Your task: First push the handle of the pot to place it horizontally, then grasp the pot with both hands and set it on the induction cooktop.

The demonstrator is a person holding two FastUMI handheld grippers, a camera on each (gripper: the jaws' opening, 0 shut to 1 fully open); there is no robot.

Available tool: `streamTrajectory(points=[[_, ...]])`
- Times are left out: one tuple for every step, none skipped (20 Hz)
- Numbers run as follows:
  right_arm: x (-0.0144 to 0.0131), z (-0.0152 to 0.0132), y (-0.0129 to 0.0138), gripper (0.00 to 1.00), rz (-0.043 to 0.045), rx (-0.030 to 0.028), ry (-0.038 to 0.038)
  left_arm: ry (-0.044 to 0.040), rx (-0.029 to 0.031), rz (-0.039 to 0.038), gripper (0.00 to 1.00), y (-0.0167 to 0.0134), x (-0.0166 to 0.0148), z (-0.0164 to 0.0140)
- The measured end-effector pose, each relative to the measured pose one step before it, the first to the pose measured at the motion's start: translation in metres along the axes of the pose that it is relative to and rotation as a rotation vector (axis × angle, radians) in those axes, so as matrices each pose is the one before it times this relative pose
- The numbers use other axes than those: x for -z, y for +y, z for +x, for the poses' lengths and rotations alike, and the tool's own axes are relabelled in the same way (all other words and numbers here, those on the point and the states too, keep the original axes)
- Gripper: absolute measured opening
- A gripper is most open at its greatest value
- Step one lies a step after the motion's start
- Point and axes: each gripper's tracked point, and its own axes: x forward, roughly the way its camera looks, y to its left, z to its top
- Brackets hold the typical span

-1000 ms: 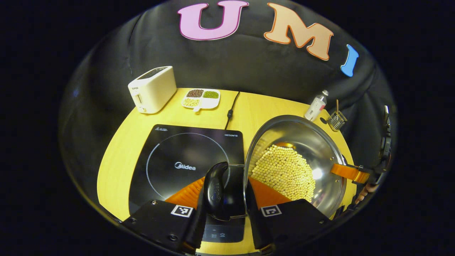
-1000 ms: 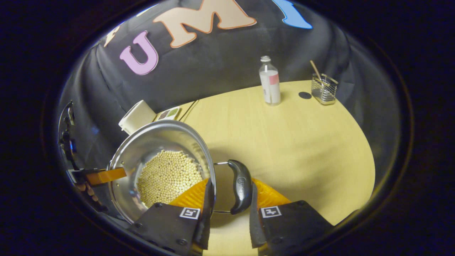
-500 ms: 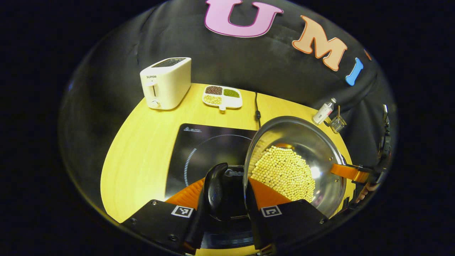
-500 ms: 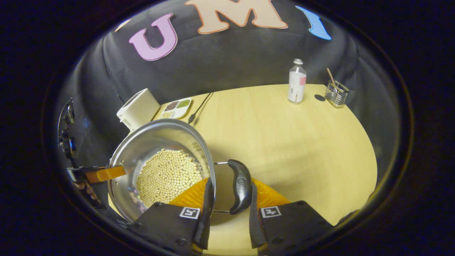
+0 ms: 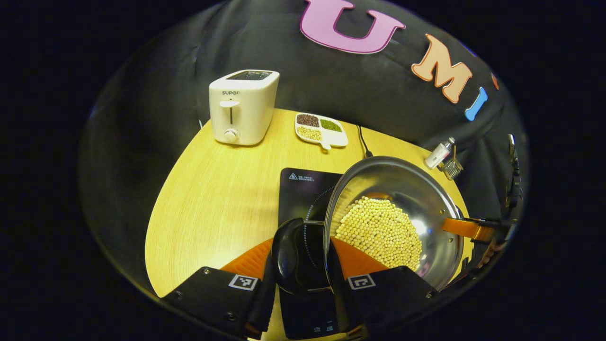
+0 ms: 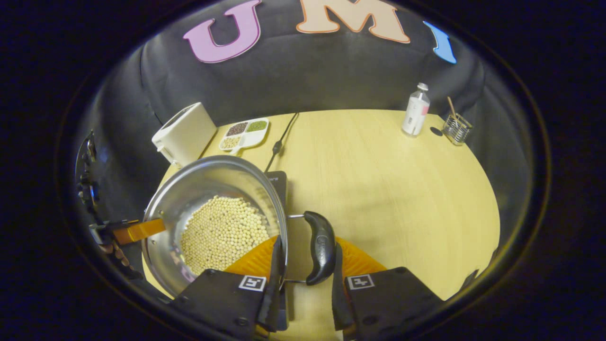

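The pot [image 5: 393, 213], steel and holding a layer of pale beans [image 5: 378, 232], hangs between the 2 grippers over the cooktop [image 5: 303, 189], which lies partly under it on the table [image 5: 213, 189]. The left gripper [image 5: 300, 284] is clamped on the pot's left handle [image 5: 286, 251], 1 finger on each side of the black grip. In the right gripper view, the right gripper [image 6: 305, 284] is closed the same way on the right handle [image 6: 319, 246], next to the pot's rim.

The step in hand looks like the carry onto the cooktop, nearly finished. To do it well, I would keep both grippers at 1 height so the pot stays level and the beans do not slide to 1 side. Both should travel at the same pace, since any twist loads the thin wire of the handles. The pot should be centred over the ring marked on the glass before lowering, then set down flat and gently, because the top is glass. Neither grip should loosen until the base rests fully.

A toaster [image 5: 244, 106], a divided dish [image 5: 322, 130] and a bottle [image 6: 415, 111] stand well apart from the path.
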Motion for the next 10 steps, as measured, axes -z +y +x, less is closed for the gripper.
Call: streamTrajectory(points=[[0.00237,-0.00004,0.00265,0.47,0.00191,0.0047,0.0,-0.00531,0.00868,0.01053,0.54,0.00141,-0.00159,-0.00113],[0.00263,0.00063,0.00182,0.47,0.0041,0.00598,0.00689,-0.00523,0.00786,0.00708,0.54,0.00184,-0.00216,0.0009],[0.00253,0.00132,0.00108,0.47,0.00765,0.00372,0.00688,-0.01048,0.00908,0.00646,0.55,0.00129,-0.0031,0.00212],[0.00176,0.00201,0.00143,0.47,0.01079,0.00163,0.00615,-0.01865,0.00649,0.0019,0.54,0.00094,-0.00361,0.00194],[0.00312,0.00248,0.00118,0.47,0.00538,0.00369,0.00636,-0.02015,0.00465,-0.00677,0.55,0.00125,-0.00419,0.00033],[-0.00172,0.00075,-0.00002,0.47,-0.00218,0.00373,-0.00392,-0.0096,0.00367,-0.01173,0.54,0.00003,0.00085,0.002],[-0.00035,0.00057,0.00023,0.48,-0.00481,0.0002,-0.00257,-0.00719,0.00574,-0.01197,0.54,-0.00047,0.00072,0.00031],[0.00027,-0.00043,-0.00012,0.48,-0.00056,-0.00101,0.00041,-0.01755,0.00791,-0.01396,0.56,-0.00014,-0.00042,-0.00112],[0.00079,0.00049,0.00043,0.48,0.00014,-0.00131,0.00161,-0.012,0.00903,-0.01435,0.55,-0.00038,-0.00078,0.00034],[-0.00084,0.00098,0.0006,0.48,-0.00285,-0.00169,-0.0017,-0.01139,0.00792,-0.01292,0.56,-0.00003,-0.00057,-0.00113]])
